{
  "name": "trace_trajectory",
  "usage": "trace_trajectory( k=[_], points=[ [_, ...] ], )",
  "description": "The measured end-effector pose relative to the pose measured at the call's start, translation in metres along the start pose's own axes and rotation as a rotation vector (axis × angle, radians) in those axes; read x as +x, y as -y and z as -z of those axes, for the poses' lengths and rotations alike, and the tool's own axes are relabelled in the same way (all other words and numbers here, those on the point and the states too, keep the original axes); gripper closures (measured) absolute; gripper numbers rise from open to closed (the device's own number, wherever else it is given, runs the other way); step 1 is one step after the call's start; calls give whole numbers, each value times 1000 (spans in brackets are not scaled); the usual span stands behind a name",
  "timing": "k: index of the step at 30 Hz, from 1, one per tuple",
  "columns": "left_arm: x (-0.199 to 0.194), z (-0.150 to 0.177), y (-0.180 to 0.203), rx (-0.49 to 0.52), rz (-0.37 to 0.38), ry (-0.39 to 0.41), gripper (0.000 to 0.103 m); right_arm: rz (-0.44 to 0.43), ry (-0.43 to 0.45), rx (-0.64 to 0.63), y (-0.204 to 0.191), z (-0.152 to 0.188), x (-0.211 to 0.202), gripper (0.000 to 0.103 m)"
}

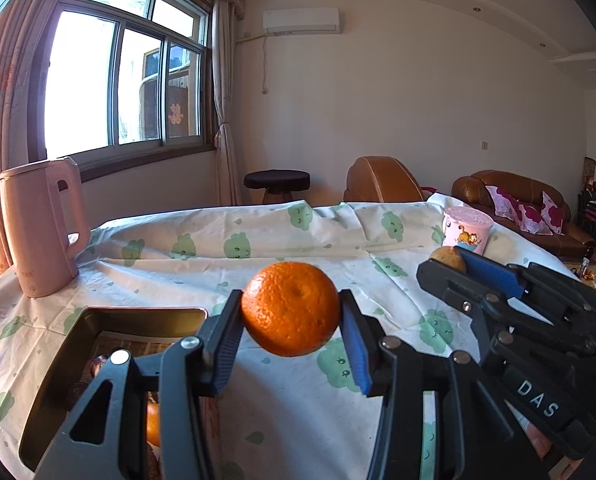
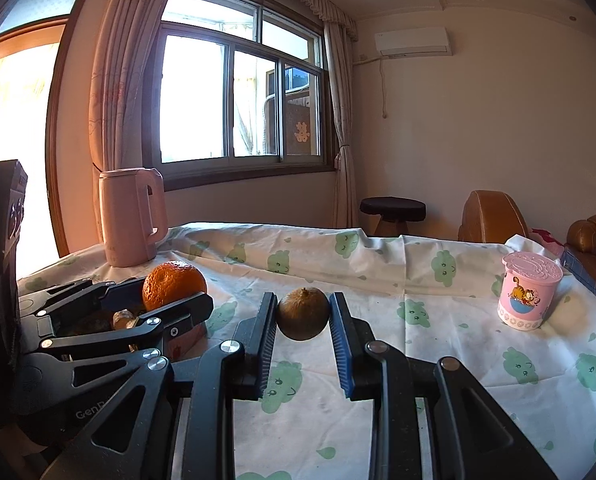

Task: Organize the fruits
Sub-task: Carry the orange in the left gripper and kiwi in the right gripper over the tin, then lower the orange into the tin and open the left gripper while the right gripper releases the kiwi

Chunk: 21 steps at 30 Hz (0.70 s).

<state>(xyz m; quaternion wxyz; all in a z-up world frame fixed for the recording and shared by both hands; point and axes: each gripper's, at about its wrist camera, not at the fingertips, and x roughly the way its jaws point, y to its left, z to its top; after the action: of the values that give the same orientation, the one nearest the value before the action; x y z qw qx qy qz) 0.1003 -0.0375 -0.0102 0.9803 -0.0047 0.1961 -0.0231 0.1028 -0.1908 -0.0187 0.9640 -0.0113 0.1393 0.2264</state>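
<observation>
My left gripper (image 1: 290,312) is shut on an orange mandarin (image 1: 290,308), held above the table just right of a metal tin (image 1: 138,314). Inside the tin lie another orange fruit (image 1: 152,424) and some darker pieces, partly hidden by my fingers. My right gripper (image 2: 302,314) is shut on a small round brown fruit (image 2: 303,314), held over the tablecloth. From the right wrist view the left gripper (image 2: 178,300) with its mandarin (image 2: 172,284) is at the left. From the left wrist view the right gripper (image 1: 457,264) and its brown fruit (image 1: 447,258) are at the right.
A pink kettle (image 1: 42,228) stands at the table's far left corner. A pink lidded cup (image 2: 527,290) with a cartoon cat stands at the far right. The table wears a white cloth with green prints (image 1: 298,236). A stool (image 1: 277,182) and brown sofas (image 1: 509,196) stand beyond.
</observation>
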Motion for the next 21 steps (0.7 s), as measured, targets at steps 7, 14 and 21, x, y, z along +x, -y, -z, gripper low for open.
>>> trace_trajectory(
  k=[7, 14, 21],
  points=[
    [-15, 4, -15, -18, -17, -12, 55, -32, 9, -23, -17, -6, -4, 75],
    [-28, 5, -30, -21, -49, -7, 55, -64, 12, -37, -33, -11, -4, 75],
    [-40, 8, -49, -35, -79, -8, 55, -100, 9, -53, -52, -15, -1, 75]
  ],
)
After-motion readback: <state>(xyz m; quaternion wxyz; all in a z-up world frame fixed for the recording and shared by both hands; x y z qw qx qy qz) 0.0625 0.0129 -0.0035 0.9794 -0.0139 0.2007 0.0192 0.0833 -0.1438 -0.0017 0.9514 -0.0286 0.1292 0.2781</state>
